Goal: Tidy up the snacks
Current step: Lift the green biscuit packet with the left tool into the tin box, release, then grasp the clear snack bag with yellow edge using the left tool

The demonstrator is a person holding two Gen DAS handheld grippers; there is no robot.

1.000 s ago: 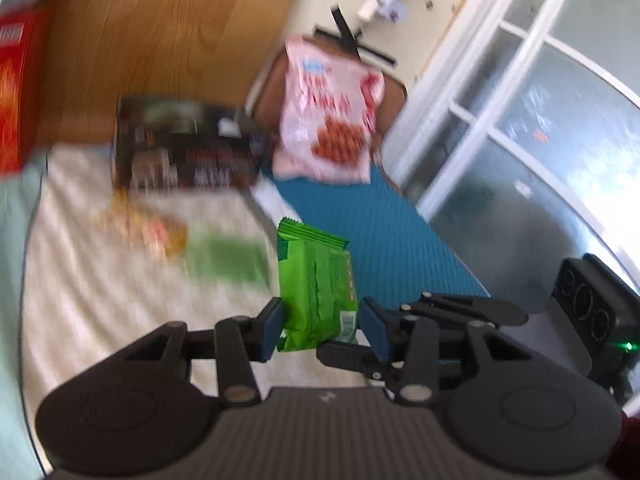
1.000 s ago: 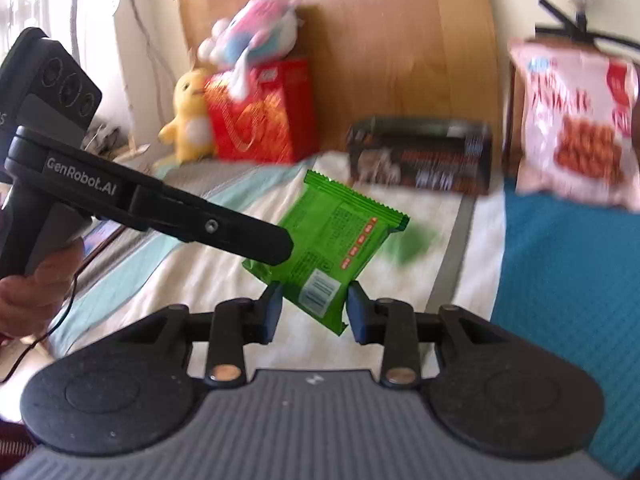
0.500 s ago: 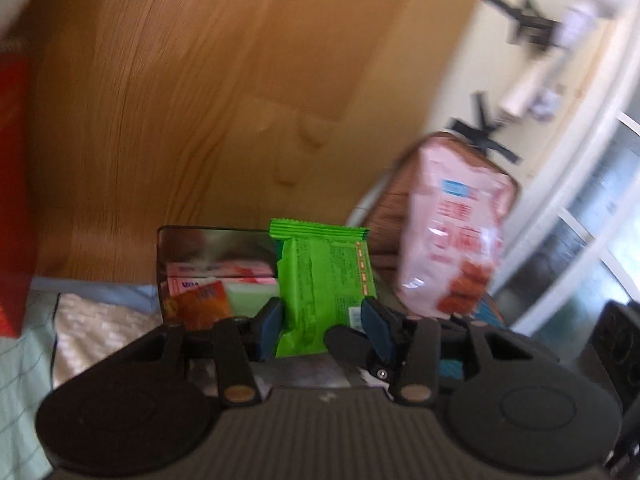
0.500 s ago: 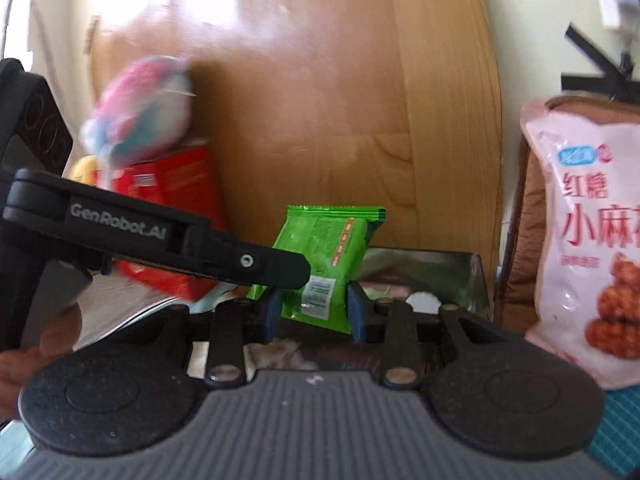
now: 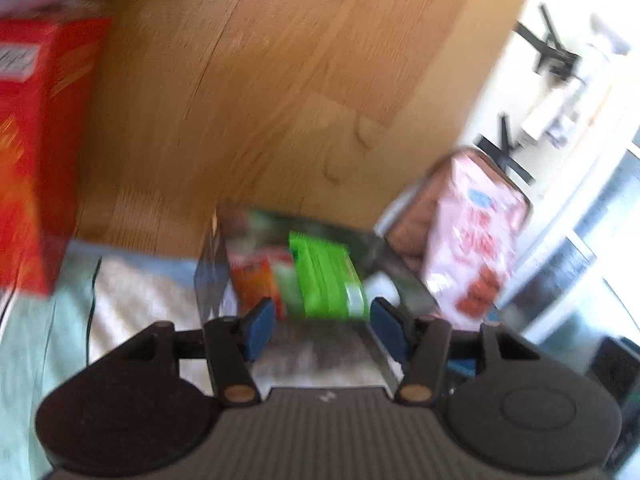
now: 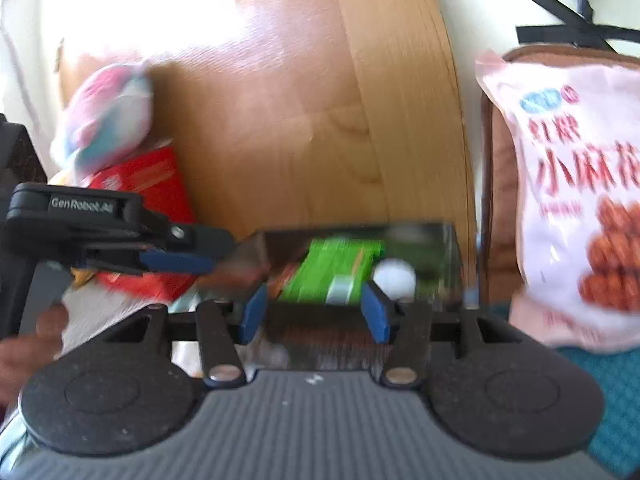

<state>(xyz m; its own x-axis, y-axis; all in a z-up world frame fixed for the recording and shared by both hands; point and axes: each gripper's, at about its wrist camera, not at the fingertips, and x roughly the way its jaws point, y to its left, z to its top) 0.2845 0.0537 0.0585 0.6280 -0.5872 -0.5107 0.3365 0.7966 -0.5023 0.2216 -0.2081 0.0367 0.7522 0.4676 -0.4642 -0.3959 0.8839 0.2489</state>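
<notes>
Both grippers have carried the green packet from over the bedspread up to the snack box against the headboard, and both sets of jaws have just been opening; the packet, clamped a second ago, now lies free.

Item 1: green packet (image 5: 326, 276). We find it inside the box (image 5: 212, 276), resting slanted on the other snacks, an orange packet (image 5: 254, 280) just beside it. Motion blur hides its print.

Item 2: left gripper (image 5: 322, 330). Fingers (image 5: 260, 328) apart; nothing between them; the pads do not press on the packet.

Item 3: right gripper (image 6: 314, 312). Fingers (image 6: 374, 312) apart; the packet's near end shows in the gap, but we see no contact.

Item 4: pink bag (image 6: 580, 208). Upright to the right of the box, leaning on a brown cushion (image 6: 496, 184).

Item 5: red carton (image 5: 36, 152). Left of the box, well apart from it.

Key relation: the packet lies straight ahead of both pairs of fingers and just beyond them, its long axis running roughly away from us into the box. Neither hand looks plainly nearer. We judge this placement finished; the next move is likely a straight withdrawal, kept clear of the box wall.
</notes>
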